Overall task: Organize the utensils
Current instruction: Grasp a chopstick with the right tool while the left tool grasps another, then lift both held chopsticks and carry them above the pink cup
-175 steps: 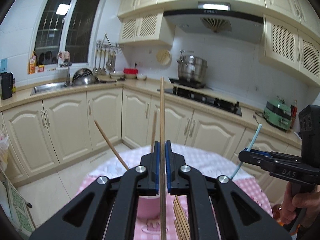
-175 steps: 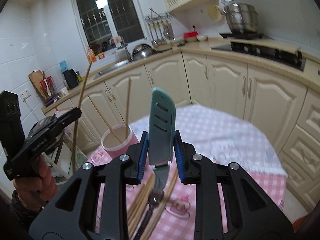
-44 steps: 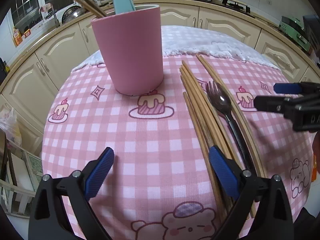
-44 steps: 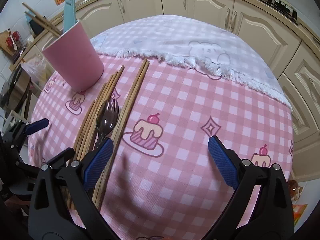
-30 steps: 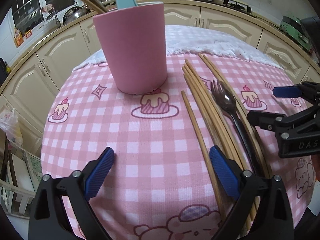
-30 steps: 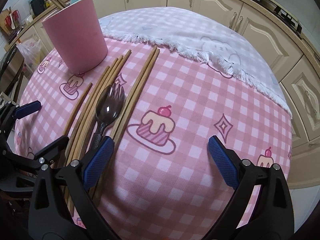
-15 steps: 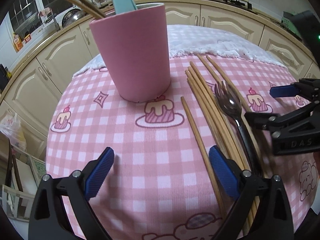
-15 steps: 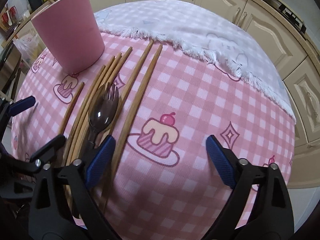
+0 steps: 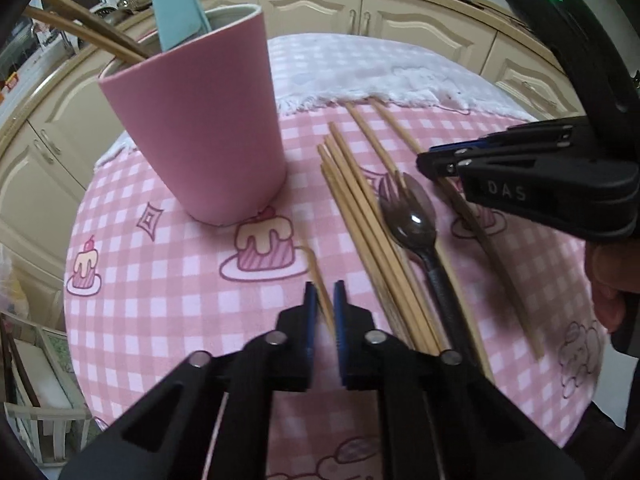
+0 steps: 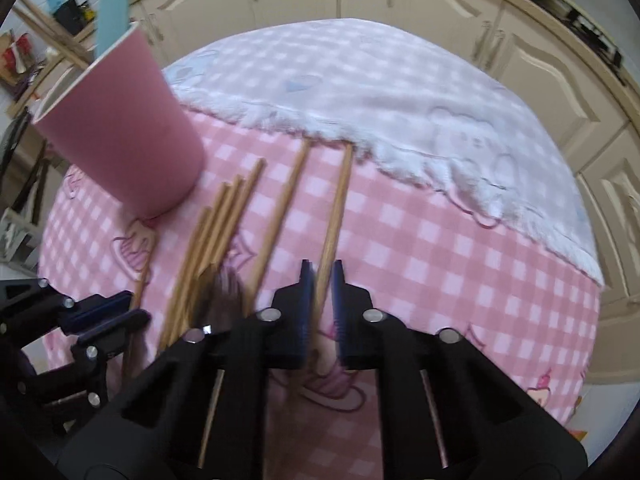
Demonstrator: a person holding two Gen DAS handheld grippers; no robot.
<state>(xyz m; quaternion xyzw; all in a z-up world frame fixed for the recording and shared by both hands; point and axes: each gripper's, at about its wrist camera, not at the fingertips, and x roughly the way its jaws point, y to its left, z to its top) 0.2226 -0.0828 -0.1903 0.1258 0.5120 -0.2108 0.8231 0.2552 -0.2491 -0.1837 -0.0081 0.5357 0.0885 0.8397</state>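
The pink cup [image 9: 200, 120] stands on the counter [image 9: 168, 280], already holding chopsticks and a blue utensil [image 9: 172, 4]. Right of the cup, the left gripper [image 9: 326, 304] has its jaws narrowed on a lone chopstick [image 9: 316, 276]. Further right lie the chopstick bundle [image 9: 360, 208] and a dark spork [image 9: 412, 220]. Rightmost, the right gripper [image 10: 320, 284] pinches another chopstick [image 10: 336, 208]. Judged step: simultaneous pickup; next, both must lift clear and tip their sticks into the cup.

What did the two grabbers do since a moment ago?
Both closed: the left gripper on the lone chopstick, the right gripper on the rightmost chopstick. The pink cup, fork and other chopsticks stayed put.
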